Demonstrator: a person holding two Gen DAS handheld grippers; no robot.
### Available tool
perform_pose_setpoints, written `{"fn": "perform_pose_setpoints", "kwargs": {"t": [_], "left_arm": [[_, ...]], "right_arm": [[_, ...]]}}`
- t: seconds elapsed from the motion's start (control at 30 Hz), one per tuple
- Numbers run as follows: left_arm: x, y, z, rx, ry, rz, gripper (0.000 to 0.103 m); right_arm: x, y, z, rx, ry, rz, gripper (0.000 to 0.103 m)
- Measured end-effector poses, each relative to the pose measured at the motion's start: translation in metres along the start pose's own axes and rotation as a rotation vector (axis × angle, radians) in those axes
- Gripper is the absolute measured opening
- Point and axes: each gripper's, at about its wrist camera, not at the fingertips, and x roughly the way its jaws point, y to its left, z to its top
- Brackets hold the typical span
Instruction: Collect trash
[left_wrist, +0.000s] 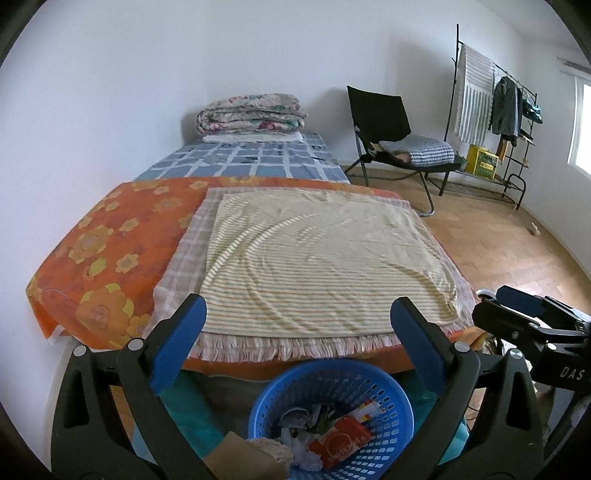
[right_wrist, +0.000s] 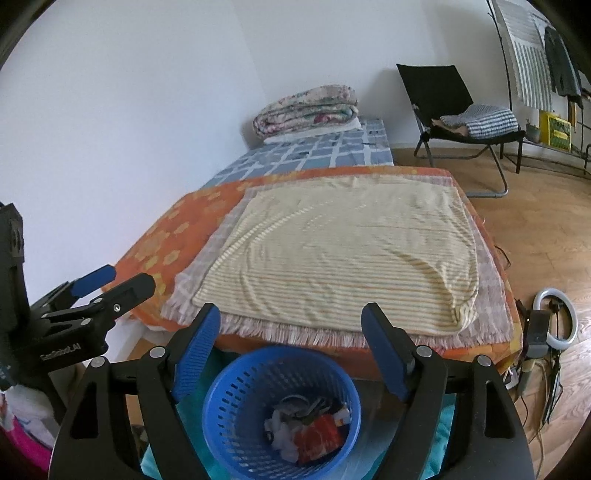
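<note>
Blue plastic, the basket (left_wrist: 330, 417) stands on the floor at the bed's (left_wrist: 92, 258) near edge, already holding the trash (left_wrist: 332, 435), while the left gripper (left_wrist: 297, 339) and right gripper (right_wrist: 291, 349) hover above it, fingers apart and empty, so a careless downward sweep could tip it.

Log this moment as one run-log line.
left gripper open | right gripper open | round blue plastic basket holds trash | striped yellow towel bare

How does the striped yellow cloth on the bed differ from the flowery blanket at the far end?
The striped cloth lies spread flat in one layer; the flowery blanket is folded into a thick stack. The cloth is pale yellow with thin stripes; the blanket is pinkish floral. The cloth is near the basket, the blanket by the wall. Both lie on the bed.
</note>
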Motion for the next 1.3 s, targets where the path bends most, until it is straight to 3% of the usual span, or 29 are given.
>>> {"fn": "perform_pose_setpoints", "kwargs": {"t": [1.3], "left_arm": [[0.0002, 0.0076, -0.0049, -0.033, 0.013, 0.009, 0.102]], "right_arm": [[0.0044, -0.0023, 0.0022, 0.014, 0.017, 0.006, 0.080]]}}
